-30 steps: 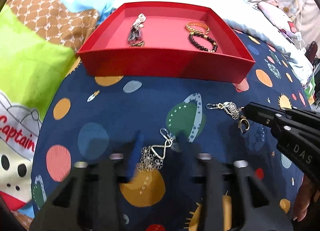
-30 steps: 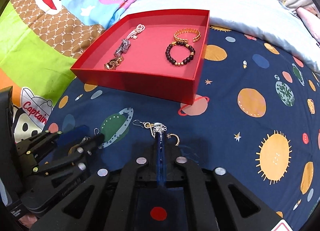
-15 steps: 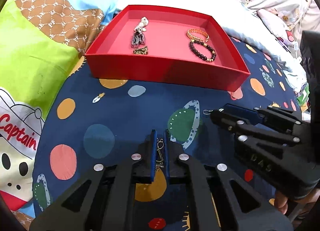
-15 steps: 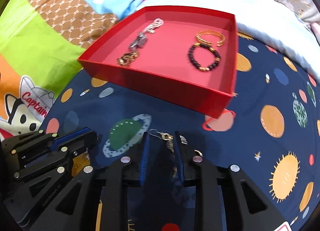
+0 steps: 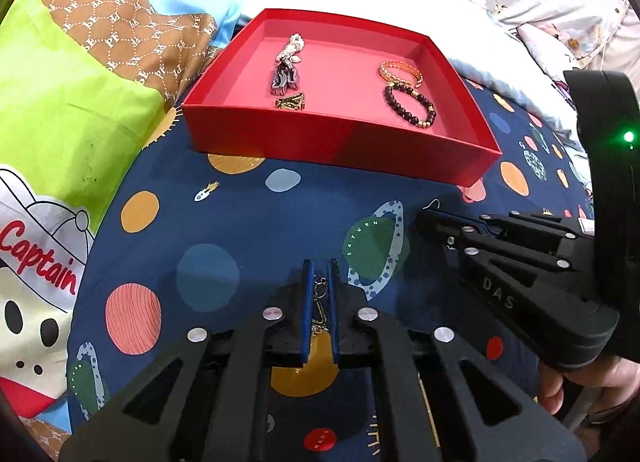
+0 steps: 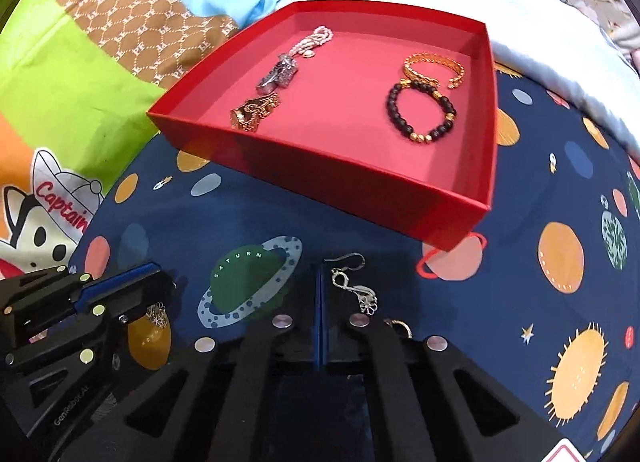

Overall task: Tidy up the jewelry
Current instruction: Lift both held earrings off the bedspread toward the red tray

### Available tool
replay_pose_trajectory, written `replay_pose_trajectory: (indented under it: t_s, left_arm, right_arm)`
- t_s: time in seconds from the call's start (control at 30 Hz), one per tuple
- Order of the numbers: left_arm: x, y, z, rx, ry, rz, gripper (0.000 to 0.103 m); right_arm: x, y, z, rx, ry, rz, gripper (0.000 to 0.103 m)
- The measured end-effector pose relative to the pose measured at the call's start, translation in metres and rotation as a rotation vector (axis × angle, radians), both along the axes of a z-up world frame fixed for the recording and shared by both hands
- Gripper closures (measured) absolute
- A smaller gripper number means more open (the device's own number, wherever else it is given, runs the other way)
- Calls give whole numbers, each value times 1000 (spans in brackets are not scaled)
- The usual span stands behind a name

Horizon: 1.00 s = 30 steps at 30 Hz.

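The blue space blanket (image 5: 248, 230) has the word "SATURN" on its green ringed planet (image 5: 374, 248) and "MARS" on a small red planet (image 5: 319, 439). The cartoon sheet (image 5: 36, 270) says "Captain" in red letters. The right claw (image 5: 430, 218) has "DAS" on its black side. The left claw (image 6: 160, 282) reads "GenRobot.AI" on its side.

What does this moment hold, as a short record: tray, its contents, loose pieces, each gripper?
Tray: red tray on planet-print bedcover
In tray: gold bangle, dark bead bracelet, chain pieces
Left gripper: jaws have just been closing, now shut on silver earring
Right gripper: jaws have just closed, nothing between them; second earring lies beside them on the bedcover
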<state>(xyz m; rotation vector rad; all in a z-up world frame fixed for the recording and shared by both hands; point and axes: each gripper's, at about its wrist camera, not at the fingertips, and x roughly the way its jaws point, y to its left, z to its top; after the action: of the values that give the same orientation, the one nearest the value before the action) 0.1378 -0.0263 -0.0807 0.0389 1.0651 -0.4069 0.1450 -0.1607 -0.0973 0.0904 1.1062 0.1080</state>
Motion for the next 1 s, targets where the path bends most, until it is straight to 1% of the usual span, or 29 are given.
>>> replay_pose_trajectory:
  t_s: [0.17,0.3,0.4,0.47,0.5,0.53,0.57,0.6,0.63,0.83,0.9,0.93,0.97,1.0]
  left_arm:
    - [-1,1,3,-8,0,0,97]
    - [-3,1,10,-19,-7,-7,97]
    - [-6,1,14,-23,-15,-13,97]
    - [-7,1,15,-24,-15,-12,97]
    - [-8,1,15,-23,-13,-11,97]
    - [-8,1,16,-22,-12,-12,97]
    - [-9,1,16,-20,-11,-12,97]
    - [-10,1,16,-18,-11,-11,97]
    - [-10,1,15,-18,-10,-13,97]
    - [-10,1,12,-13,-2,-12,97]
    - [-9,2,12,-12,0,-8,97]
    - [-8,2,11,-11,1,-7,97]
    - [-8,3,11,-10,2,-5,97]
    - [-7,3,10,-10,4,-3,97]
  right_arm:
    - [-12,-11,10,60,-25,-43,103]
    - [-29,-18,27,94,-62,-69,103]
    - [-35,-21,33,100,-73,-76,103]
    - [-34,-22,31,76,-71,-78,103]
    - [-31,-21,29,58,-70,-82,100]
    - [-29,-21,28,46,-70,-84,93]
    - [-27,-21,26,39,-67,-85,88]
    - [-24,-21,23,34,-65,-85,80]
    - [-23,-21,21,31,-63,-83,78]
    - [2,-15,1,5,-24,-61,78]
    - [6,-12,0,-7,-39,-51,78]
    - [8,-10,-1,-15,-41,-46,80]
    - [9,-8,-1,-22,-41,-39,85]
    - [9,-6,-1,-27,-39,-32,86]
